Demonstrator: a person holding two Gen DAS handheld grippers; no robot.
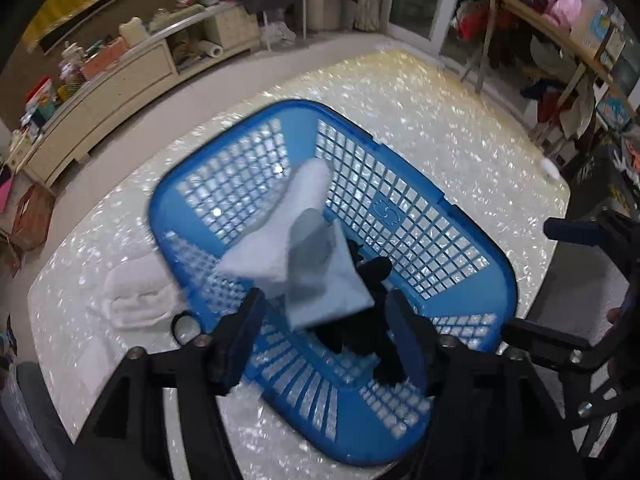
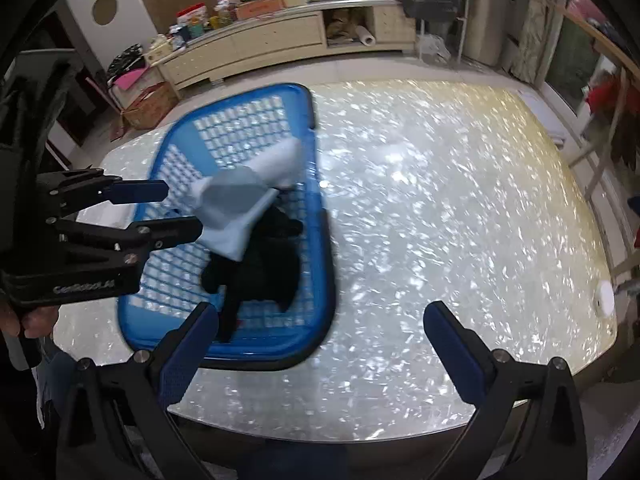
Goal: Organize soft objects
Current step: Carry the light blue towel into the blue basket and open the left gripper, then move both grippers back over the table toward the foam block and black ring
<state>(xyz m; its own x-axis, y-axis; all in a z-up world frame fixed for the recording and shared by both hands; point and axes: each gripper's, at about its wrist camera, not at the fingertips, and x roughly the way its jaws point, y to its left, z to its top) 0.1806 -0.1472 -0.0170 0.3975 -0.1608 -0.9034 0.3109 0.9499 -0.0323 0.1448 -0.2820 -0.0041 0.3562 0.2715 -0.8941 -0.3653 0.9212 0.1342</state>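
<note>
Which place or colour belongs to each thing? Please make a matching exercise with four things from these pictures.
Things:
1. basket
2. black garment
3. pale blue cloth
4. rolled white towel

Descriptions:
A. dark heap on the basket floor
B. blue plastic grid
C. on the table outside the basket
D. blurred, above the basket, in front of the open left gripper

Pairs: 1-B, 2-A, 3-D, 4-C
</note>
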